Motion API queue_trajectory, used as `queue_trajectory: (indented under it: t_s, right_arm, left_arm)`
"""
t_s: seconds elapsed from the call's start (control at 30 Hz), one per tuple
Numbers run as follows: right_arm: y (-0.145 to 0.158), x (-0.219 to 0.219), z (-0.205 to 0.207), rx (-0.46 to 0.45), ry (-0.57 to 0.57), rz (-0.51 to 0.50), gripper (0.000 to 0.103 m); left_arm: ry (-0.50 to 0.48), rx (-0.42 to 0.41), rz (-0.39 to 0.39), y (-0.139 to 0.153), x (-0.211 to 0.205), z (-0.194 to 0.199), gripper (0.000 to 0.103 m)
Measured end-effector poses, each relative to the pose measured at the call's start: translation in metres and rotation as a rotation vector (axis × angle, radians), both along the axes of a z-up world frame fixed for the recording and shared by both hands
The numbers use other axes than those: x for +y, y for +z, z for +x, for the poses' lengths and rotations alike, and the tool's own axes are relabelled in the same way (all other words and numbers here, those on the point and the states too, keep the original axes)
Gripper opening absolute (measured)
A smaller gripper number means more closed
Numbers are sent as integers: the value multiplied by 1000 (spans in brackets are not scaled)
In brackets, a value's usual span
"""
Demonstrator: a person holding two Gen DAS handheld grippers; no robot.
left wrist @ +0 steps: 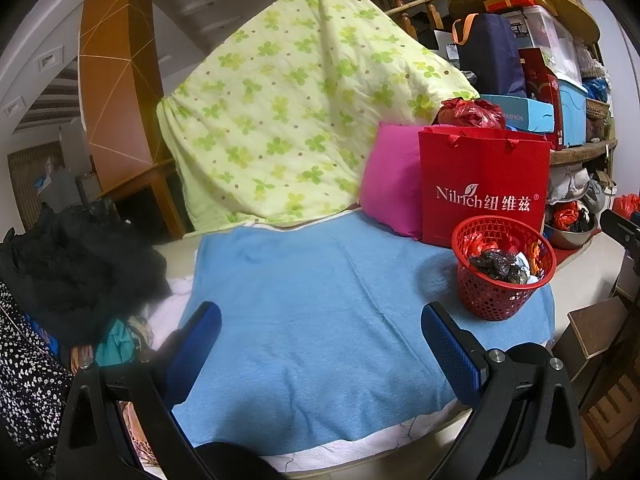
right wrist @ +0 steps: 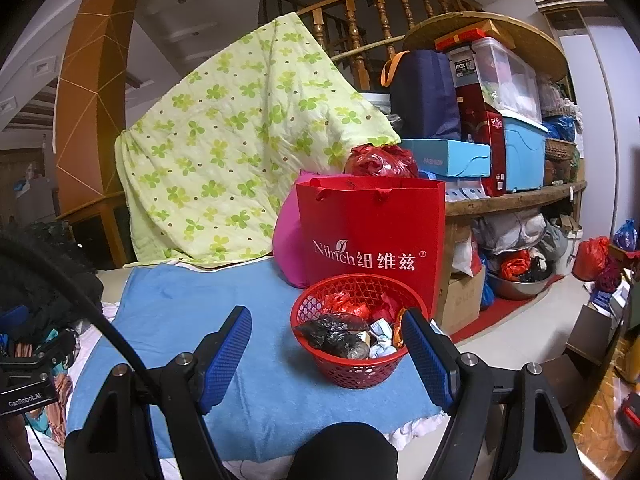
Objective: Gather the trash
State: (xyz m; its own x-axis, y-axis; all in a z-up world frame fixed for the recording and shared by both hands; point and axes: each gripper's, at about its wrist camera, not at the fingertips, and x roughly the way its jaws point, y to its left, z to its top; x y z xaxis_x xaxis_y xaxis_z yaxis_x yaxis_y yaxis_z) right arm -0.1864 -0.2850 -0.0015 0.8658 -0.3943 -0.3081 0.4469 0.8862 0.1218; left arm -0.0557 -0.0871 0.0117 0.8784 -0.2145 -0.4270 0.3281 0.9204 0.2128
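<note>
"Nilrich", followed by 3 Chinese characters, 纽维兹, and a registered-trademark sign, is printed in white on the red paper bag [right wrist: 370,236]. "FASHION" is read faintly on the light blue box [right wrist: 446,158]. "ROX" is seen on the clear storage box label [right wrist: 464,67]. "GenRobot.AI" is marked on the black device [right wrist: 24,398].

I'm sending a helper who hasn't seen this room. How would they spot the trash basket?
Find the light blue towel spread over the surface, then the tall red paper gift bag at its far right. In front of it stands the small round red plastic mesh basket, the only openwork container, holding crumpled wrappers.
</note>
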Motion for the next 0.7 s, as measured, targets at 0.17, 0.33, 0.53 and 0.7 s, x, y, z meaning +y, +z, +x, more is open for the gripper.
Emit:
queue_trajectory:
  t_s: [0.17, 0.33, 0.53, 0.7]
  right_arm:
    - [1, 2, 1, -6, 6, 0, 80]
    - [4, 7, 1, -22, 5, -8, 80]
    - [6, 8, 1, -29, 7, -11, 80]
    - [9, 11, 1, -27, 12, -20, 80]
  left_arm:
    - [1, 2, -8, 0, 3, 1, 100]
    - [4, 1, -13, 1, 6, 1, 100]
    - [10, -4, -27, 4, 12, 0, 100]
    - [11, -5, -27, 4, 12, 0, 100]
